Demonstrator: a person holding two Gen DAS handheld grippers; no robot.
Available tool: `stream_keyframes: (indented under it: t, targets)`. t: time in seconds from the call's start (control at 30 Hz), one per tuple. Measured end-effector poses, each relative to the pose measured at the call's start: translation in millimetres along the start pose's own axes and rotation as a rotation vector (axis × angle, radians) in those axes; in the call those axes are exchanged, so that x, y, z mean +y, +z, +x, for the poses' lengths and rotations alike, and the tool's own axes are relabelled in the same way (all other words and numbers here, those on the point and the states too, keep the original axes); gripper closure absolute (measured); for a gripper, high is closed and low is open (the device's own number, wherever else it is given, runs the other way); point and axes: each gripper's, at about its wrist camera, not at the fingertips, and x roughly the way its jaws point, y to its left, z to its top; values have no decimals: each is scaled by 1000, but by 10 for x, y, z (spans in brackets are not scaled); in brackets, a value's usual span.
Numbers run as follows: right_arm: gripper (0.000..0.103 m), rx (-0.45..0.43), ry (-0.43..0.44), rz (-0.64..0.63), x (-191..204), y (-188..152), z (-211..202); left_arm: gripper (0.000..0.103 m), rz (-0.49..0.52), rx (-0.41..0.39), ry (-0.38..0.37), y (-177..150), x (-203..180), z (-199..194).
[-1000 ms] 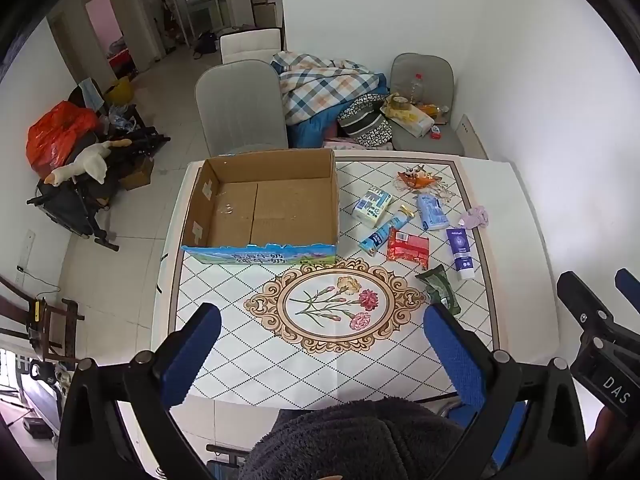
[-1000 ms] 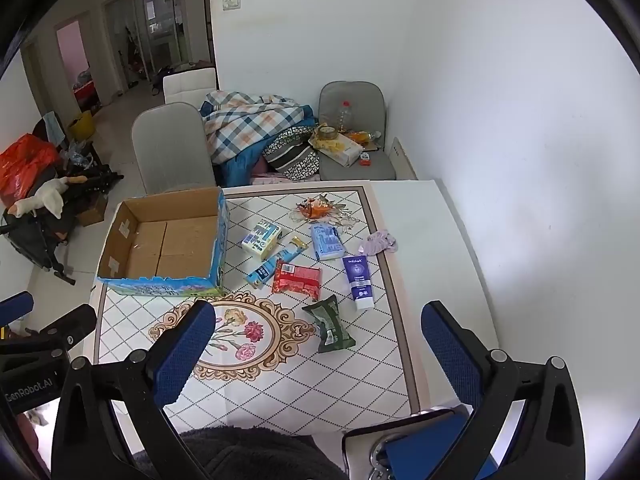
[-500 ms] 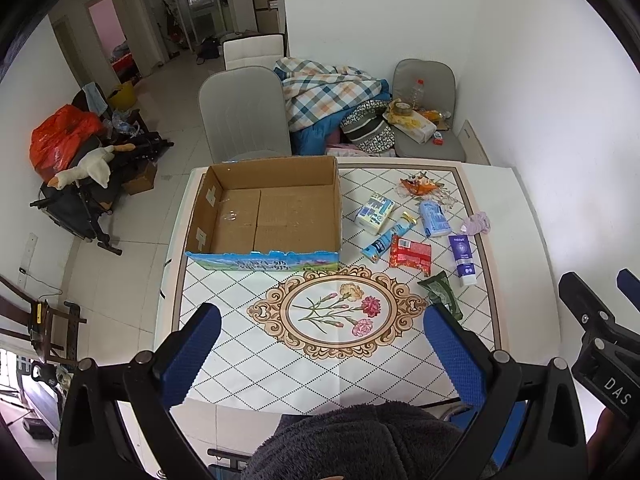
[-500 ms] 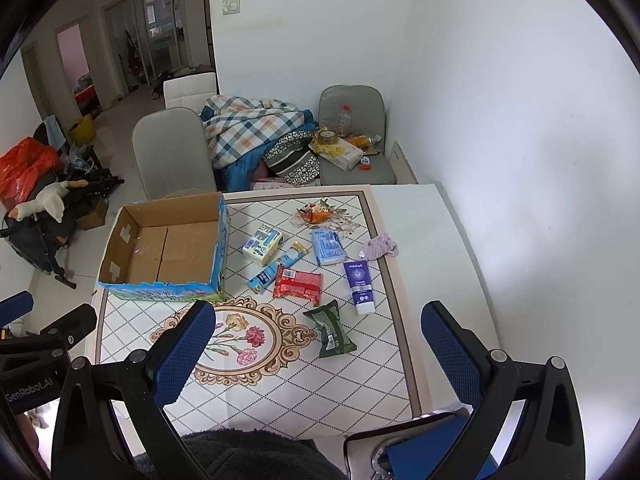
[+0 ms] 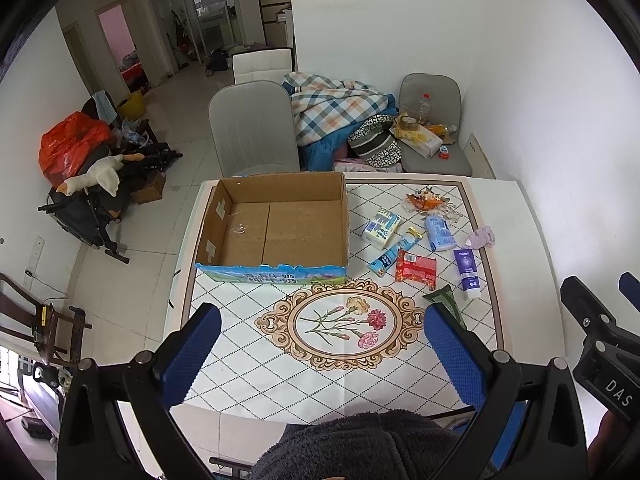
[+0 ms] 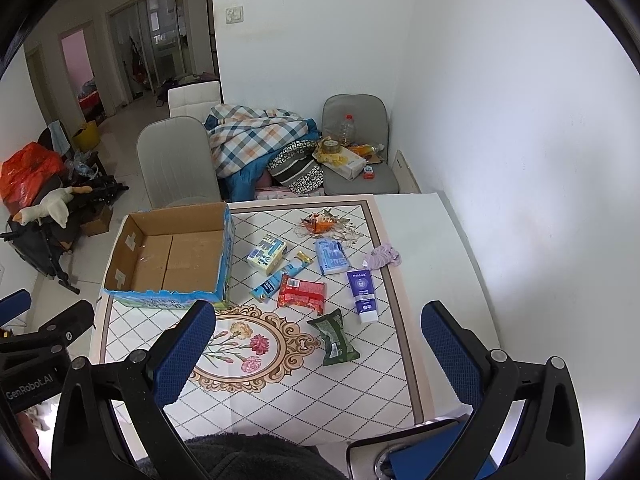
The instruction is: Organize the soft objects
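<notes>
Both grippers hang high over the near edge of the patterned table (image 5: pixel 248 360), apart from everything on it. My left gripper (image 5: pixel 320 320) is open and holds nothing. My right gripper (image 6: pixel 318 316) is open too. An open cardboard box (image 5: pixel 276 224) stands at the back left with nothing inside. To its right lie a red packet (image 6: pixel 302 294), a green pouch (image 6: pixel 334 338), a purple tube (image 6: pixel 363 290), a blue tissue pack (image 6: pixel 331 256), a white-blue pack (image 6: pixel 267 258), a blue stick wrapper (image 6: pixel 280 276), a lilac scrunchie (image 6: pixel 382 257) and an orange wrapper (image 6: pixel 320 222).
A grey chair (image 5: pixel 252 128) stands behind the box. Another chair (image 5: pixel 436 148) at the back right carries a bottle and bags, with a plaid blanket (image 5: pixel 336 108) between them. A white wall runs close along the table's right side. A dark fleece sleeve (image 5: pixel 352 448) shows at the bottom.
Both views have drawn back and tilted up a little, so the table sits slightly lower and smaller in frame. Nothing on the table has moved. Both grippers stay open.
</notes>
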Motion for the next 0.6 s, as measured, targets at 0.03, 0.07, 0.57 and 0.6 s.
stream_keyframes:
  t: [0.03,0.07,0.57,0.6]
  targets:
    - [0,0,1,0,-1,5,-3,0,-1,1,-2,1,-2,1]
    - [0,-2,3,4,-10,-2,-6,0,-1,1,-2,0,-12,4]
    - [0,-22,5,4,-31,23,-47,0,6,-13,-6,25,-24,-59]
    - [0,-24,3,5,-38,27,-50,0,6,-13,-6,25,-23,-60]
